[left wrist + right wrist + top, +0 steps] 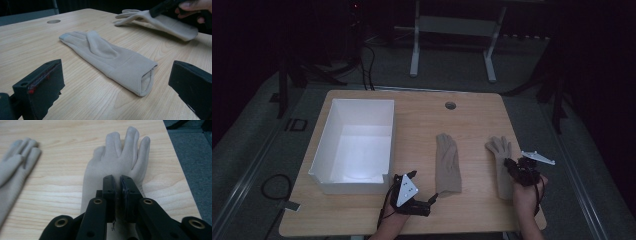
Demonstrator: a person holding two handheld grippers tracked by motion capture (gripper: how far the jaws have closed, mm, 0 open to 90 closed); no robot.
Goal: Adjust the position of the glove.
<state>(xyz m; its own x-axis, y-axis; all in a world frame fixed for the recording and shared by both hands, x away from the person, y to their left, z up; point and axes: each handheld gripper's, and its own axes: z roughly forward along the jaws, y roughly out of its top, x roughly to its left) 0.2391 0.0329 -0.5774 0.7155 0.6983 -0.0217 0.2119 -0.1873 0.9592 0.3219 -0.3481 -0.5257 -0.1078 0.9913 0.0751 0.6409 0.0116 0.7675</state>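
Nearest to the camera are my two hands at the front edge of the tabletop [472,107], each one with a hand-held gripper. I go from left to right.

On the left side stands the white box [319,150], and it looks empty inside; no glove is in it.

Just in front of the box corner I hold my left hand-held gripper [117,82]. Its jaws stand wide apart with nothing between them, and they point at the cuff of the left glove [110,58]. That glove lies flat near the middle of the tabletop, with the fingers pointing away from me and the open cuff toward me. The gripper is near it but does not touch it.

More to the right lies the right glove [117,162], near the right edge of the tabletop, fingers spread. My right hand-held gripper [119,195] is over its palm with the jaws closed together. They seem to pinch a fold of the cloth, and in the left gripper view the cuff end looks a little lifted, but I cannot be fully sure of the hold.

I judge that the work is at its beginning: if the gloves must go into the box, both are outside it, and the lifting, carrying and dropping of each one is not yet done.
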